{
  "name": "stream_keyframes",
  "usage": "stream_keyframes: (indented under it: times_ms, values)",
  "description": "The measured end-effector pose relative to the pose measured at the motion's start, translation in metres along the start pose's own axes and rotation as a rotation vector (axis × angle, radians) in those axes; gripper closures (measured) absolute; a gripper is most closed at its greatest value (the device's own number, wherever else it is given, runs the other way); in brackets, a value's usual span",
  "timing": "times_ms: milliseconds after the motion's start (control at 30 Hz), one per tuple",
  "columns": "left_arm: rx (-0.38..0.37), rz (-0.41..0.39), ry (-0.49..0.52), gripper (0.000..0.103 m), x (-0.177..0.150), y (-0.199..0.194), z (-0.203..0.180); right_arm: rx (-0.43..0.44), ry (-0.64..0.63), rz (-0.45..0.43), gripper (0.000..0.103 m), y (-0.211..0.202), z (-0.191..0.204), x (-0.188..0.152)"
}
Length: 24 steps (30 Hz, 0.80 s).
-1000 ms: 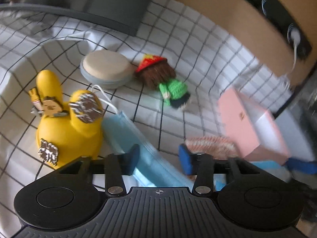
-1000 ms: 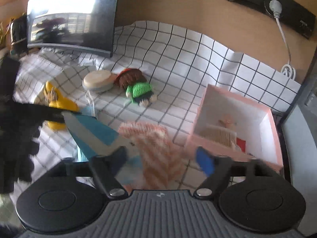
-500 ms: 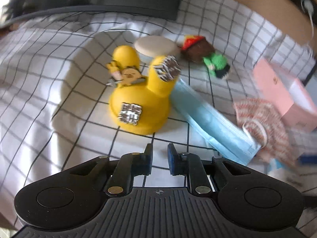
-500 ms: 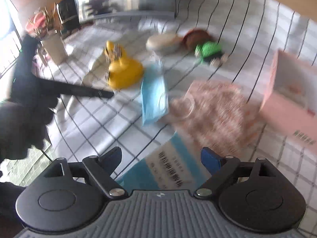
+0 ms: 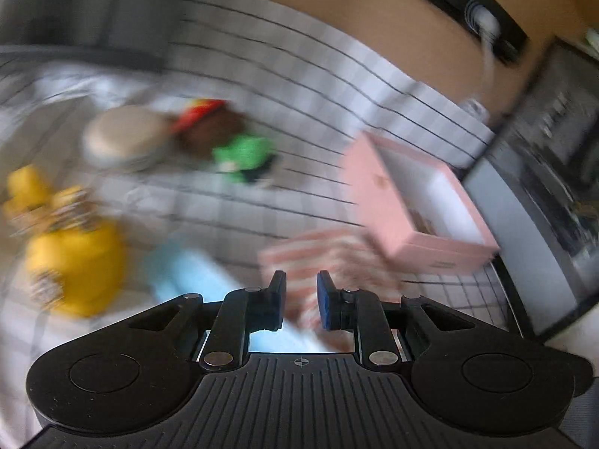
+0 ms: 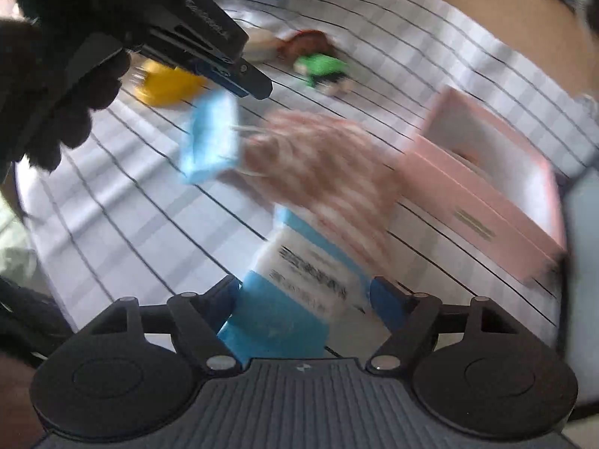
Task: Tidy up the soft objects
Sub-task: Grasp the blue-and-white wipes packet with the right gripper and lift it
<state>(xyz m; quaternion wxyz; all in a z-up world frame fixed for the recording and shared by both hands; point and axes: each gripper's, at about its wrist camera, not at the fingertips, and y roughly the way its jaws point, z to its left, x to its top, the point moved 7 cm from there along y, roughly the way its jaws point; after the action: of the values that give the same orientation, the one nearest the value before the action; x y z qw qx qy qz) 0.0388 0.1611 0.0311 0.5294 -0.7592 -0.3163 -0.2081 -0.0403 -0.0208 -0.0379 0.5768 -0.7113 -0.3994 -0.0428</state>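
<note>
Two grippers over a checked cloth [image 6: 123, 202] strewn with soft things, both views blurred.

The cloth covers the table; on its right side stands an open pink box [image 6: 498, 194], white inside, with something small in it that the blur hides. Just left of the box, touching its corner in the left view, lies a pink striped mask [image 6: 325, 164], one edge over a blue-and-white packet [image 6: 299, 288]. A blue mask [image 6: 211, 138] touches the striped one on the left. Farther back sit a yellow toy [image 5: 75, 262], a round beige pad [image 5: 123, 138] and a doll [image 5: 232, 142] in green. The right gripper [image 6: 305, 299] is closing, the packet between its fingers; contact cannot be told. The left gripper [image 5: 301, 301] is narrowly parted, gripping nothing, above the masks.
</note>
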Motion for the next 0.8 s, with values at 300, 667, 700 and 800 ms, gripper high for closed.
stream_keyframes:
  times_ms: [300,667,700,800]
  values:
    - [-0.011,0.171,0.211,0.083,-0.049,0.036,-0.022,-0.376,0.013,0.013,0.025,0.006,-0.067,-0.039]
    - [0.162,0.191,0.221,0.082,-0.064,-0.008,0.047,-0.136,0.136,-0.054,0.015,0.004,-0.073,-0.02]
    - [0.187,0.19,0.218,0.082,-0.061,-0.01,0.052,-0.139,0.146,-0.036,0.015,0.01,-0.074,-0.022]
    - [0.21,0.178,0.187,0.08,-0.052,-0.016,0.062,-0.155,0.19,-0.002,0.02,0.013,-0.08,-0.034]
